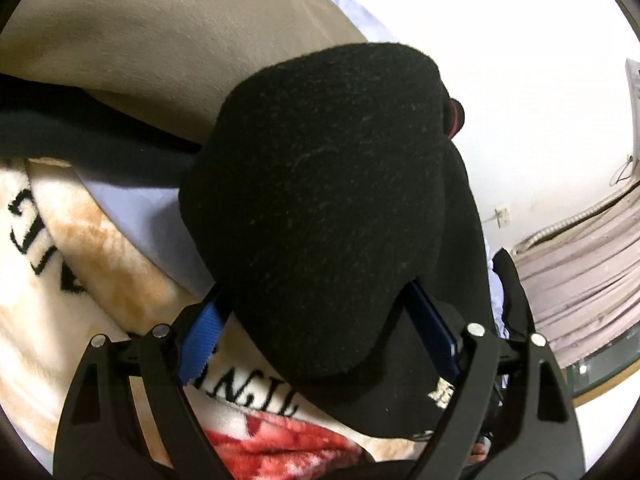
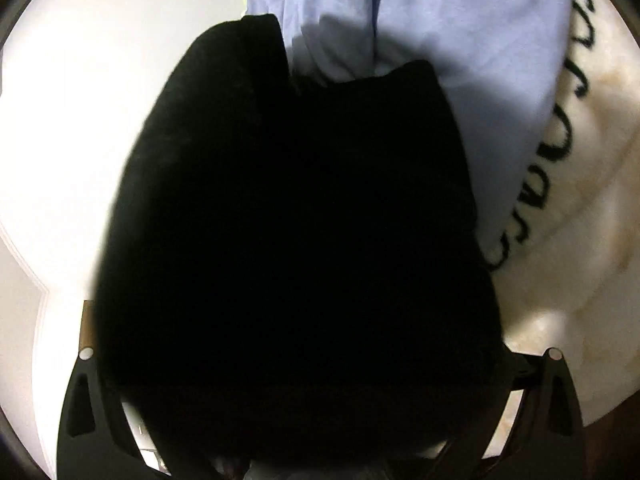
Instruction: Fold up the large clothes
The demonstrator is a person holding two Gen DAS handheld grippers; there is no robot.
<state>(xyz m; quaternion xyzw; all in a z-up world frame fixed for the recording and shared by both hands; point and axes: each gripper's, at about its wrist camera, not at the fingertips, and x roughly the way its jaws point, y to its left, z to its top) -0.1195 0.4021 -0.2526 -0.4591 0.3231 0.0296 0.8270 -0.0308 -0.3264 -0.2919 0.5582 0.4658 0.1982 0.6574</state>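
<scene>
We've got the left hand-held gripper [image 1: 320,344] clamped on the black garment [image 1: 324,208], which bulges toward frame top; right hand-held gripper [image 2: 316,364] is buried, can't tell its grip.

This is a bedroom in a home: a fluffy blanket [image 1: 80,272] with letters, a light blue sheet [image 2: 472,40], white walls [image 1: 520,80].
</scene>
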